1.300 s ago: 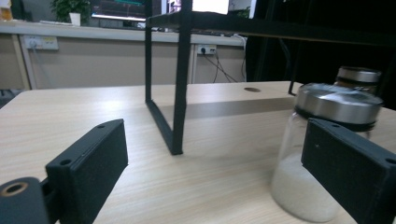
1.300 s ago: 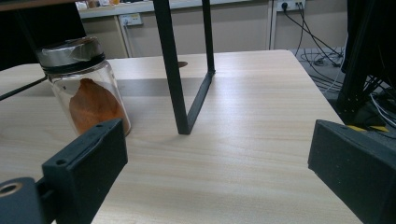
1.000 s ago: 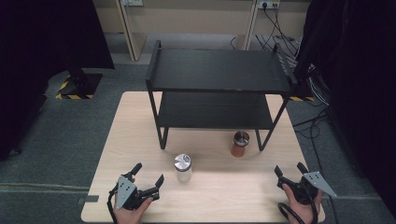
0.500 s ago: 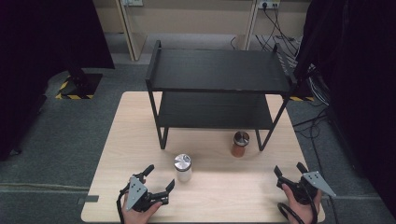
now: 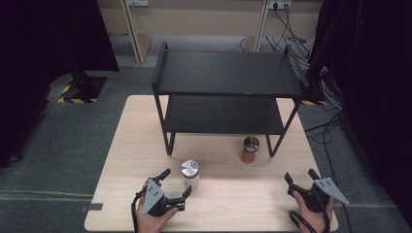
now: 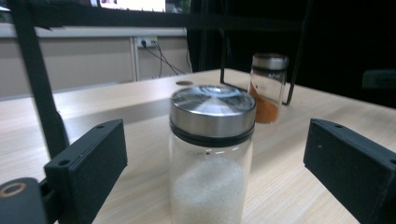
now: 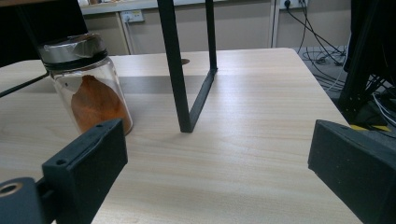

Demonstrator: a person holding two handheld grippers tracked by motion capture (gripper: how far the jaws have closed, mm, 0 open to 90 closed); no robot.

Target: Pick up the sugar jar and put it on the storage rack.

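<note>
Left gripper point(image 5: 175, 184) jaws wide apart, straddling the white-powder jar point(image 6: 211, 154) without contact; right gripper point(image 5: 301, 176) spread wide, empty.

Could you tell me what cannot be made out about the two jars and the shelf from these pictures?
- White-filled jar: its base is cut off by the bottom edge of the left gripper view.
- Orange-filled jar: its foot is hidden behind the right gripper's near jaw in the right gripper view.
- Black shelf: its lower board is shadowed under the top board in the high view.
</note>
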